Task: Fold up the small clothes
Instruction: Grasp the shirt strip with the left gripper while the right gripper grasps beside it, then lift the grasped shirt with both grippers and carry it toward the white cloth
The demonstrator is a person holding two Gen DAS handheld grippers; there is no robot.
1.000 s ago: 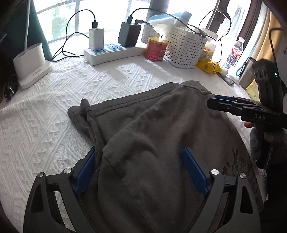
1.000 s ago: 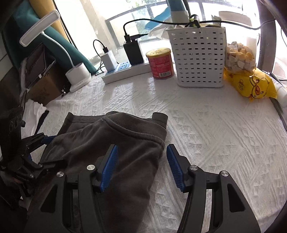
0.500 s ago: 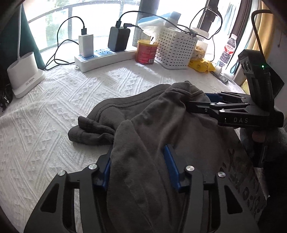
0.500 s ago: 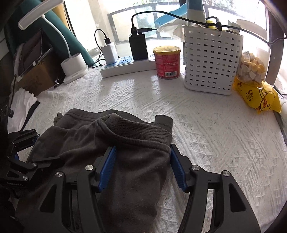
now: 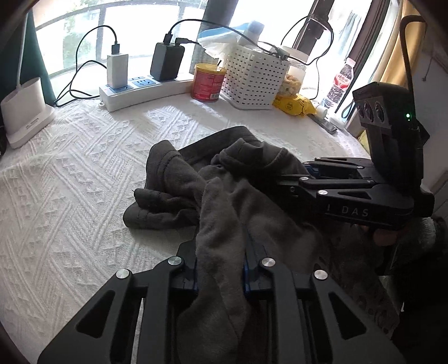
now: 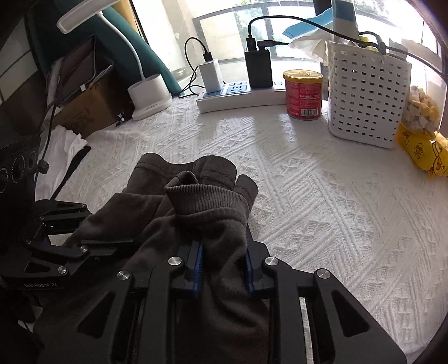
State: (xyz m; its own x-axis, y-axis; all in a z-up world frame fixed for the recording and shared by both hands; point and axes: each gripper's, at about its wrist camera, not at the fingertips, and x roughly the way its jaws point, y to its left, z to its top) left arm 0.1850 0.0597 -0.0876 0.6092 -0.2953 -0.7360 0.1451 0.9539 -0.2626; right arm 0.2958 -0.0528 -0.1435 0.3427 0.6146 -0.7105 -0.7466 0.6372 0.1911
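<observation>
Open white tablecloth (image 6: 322, 201) ahead; far edge blocked by power strip (image 6: 240, 96), red can (image 6: 303, 95), white basket (image 6: 366, 92).

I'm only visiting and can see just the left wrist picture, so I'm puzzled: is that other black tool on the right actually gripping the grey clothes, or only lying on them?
Observer: Gripping. In the right wrist view the right gripper is shut on the garment, just behind its ribbed band.
Visitor: What does the white stalk on my left belong to?
Observer: A lamp; its flat head shows there.
Visitor: Anything beyond the table edge?
Observer: A box and a white cloth.
</observation>
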